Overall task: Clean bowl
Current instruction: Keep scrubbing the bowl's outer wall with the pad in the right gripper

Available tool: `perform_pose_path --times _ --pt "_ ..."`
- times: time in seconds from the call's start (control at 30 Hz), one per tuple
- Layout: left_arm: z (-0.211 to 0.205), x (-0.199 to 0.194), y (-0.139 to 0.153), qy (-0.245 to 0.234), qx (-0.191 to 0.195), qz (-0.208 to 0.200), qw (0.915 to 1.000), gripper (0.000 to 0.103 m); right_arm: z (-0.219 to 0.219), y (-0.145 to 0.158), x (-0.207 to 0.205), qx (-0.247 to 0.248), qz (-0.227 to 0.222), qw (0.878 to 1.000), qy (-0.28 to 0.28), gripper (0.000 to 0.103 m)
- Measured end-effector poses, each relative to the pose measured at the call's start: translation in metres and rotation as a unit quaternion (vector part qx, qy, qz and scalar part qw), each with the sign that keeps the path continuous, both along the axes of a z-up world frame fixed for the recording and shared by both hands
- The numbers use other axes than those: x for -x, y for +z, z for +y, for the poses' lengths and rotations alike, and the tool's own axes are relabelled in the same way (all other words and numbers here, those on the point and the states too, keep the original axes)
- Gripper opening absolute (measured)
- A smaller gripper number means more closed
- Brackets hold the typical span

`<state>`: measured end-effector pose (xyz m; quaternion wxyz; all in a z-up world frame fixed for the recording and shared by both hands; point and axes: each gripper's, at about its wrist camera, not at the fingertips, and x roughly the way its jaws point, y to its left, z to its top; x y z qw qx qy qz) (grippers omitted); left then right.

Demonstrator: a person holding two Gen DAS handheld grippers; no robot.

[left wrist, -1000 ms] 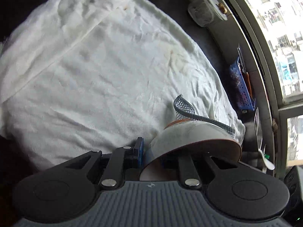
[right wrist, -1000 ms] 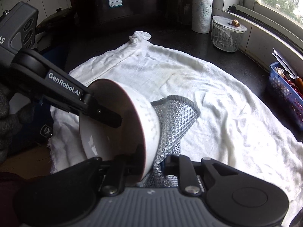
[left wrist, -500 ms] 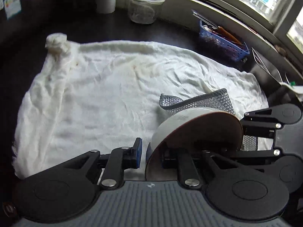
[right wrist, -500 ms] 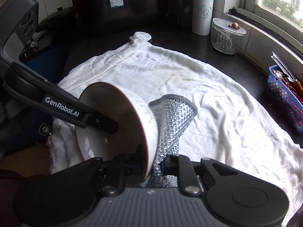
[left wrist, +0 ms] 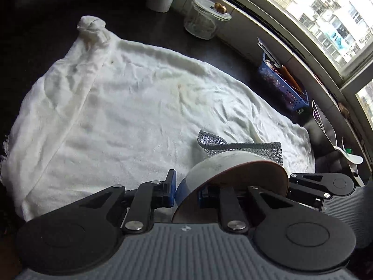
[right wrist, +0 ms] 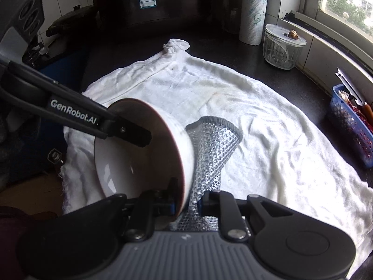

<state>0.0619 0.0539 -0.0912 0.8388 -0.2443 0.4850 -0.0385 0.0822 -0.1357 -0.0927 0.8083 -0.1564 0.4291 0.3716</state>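
While clamped on bowl (right wrist: 144,163) rim, left gripper (left wrist: 186,190) tilts it sideways, exposing outer wall. Right gripper (right wrist: 187,201) pinching silver scouring cloth (right wrist: 209,154) with the rim, cloth at 3 o'clock of bowl, for scrubbing. Held above white towel (right wrist: 268,126) at 12 o'clock, likely to catch drips.

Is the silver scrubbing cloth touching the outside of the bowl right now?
Touching. In the right wrist view the silver scrubbing cloth lies flat against the bowl's white outer wall, with no gap showing between them.

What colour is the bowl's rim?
Dark reddish-brown, on the white bowl; clearest in the right wrist view.
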Motion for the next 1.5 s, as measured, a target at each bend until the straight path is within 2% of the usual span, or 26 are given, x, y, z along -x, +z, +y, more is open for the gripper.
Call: perform_pose_path --times 0.2,0.4,0.53,0.6,0.67,0.73,0.8,0.9,1.07,1.13,1.2,1.27,1.37,1.43,1.5 --pt "0.007 -0.002 -0.012 0.020 0.060 0.026 0.9977 0.017 -0.001 -0.002 0.000 -0.020 0.024 0.999 -0.014 0.020" --pt "0.014 -0.004 -0.024 0.039 0.119 0.052 0.9907 0.017 -0.005 0.006 -0.005 -0.021 0.007 0.999 -0.026 0.020" --pt "0.018 -0.005 -0.032 0.052 0.158 0.069 0.9835 0.018 -0.007 0.002 -0.007 -0.011 0.003 1.000 -0.029 0.020" --pt "0.004 -0.007 -0.018 0.007 0.080 0.044 0.9958 0.019 -0.009 0.000 -0.006 -0.016 0.007 0.999 -0.031 0.020" --pt "-0.013 -0.010 -0.002 -0.045 -0.011 0.014 0.9988 0.019 -0.008 0.000 -0.006 -0.015 0.006 0.999 -0.027 0.019" --pt "-0.034 -0.007 0.014 -0.109 -0.108 -0.033 0.9876 0.019 -0.007 0.001 -0.005 -0.012 0.003 1.000 -0.021 0.018" --pt "-0.054 0.000 0.025 -0.164 -0.192 -0.077 0.9643 0.019 -0.004 0.002 -0.002 -0.003 -0.007 1.000 -0.012 0.018" --pt "-0.068 0.004 0.030 -0.200 -0.245 -0.103 0.9431 0.019 -0.002 0.003 0.000 0.002 -0.014 1.000 -0.007 0.018" --pt "-0.042 0.001 0.025 -0.128 -0.141 -0.070 0.9791 0.016 -0.001 0.003 0.001 0.007 -0.017 1.000 -0.004 0.018" --pt "-0.029 0.000 0.020 -0.091 -0.091 -0.051 0.9904 0.017 -0.002 0.002 0.002 0.006 -0.017 1.000 -0.005 0.018" --pt "-0.013 0.000 0.012 -0.048 -0.036 -0.029 0.9978 0.016 -0.002 0.001 0.003 0.006 -0.015 1.000 -0.006 0.018" --pt "0.000 0.002 0.004 -0.011 0.010 -0.013 0.9998 0.017 -0.001 0.001 0.003 0.004 -0.012 1.000 -0.006 0.018" --pt "0.015 0.006 -0.010 0.042 0.080 0.009 0.9959 0.018 0.000 0.001 0.004 -0.003 -0.007 1.000 -0.005 0.018" --pt "0.025 0.008 -0.021 0.076 0.132 0.029 0.9880 0.019 0.000 0.001 0.003 -0.010 -0.004 1.000 -0.007 0.019" --pt "0.033 0.010 -0.035 0.109 0.192 0.057 0.9737 0.019 0.000 0.002 0.004 -0.011 -0.008 1.000 -0.007 0.020"
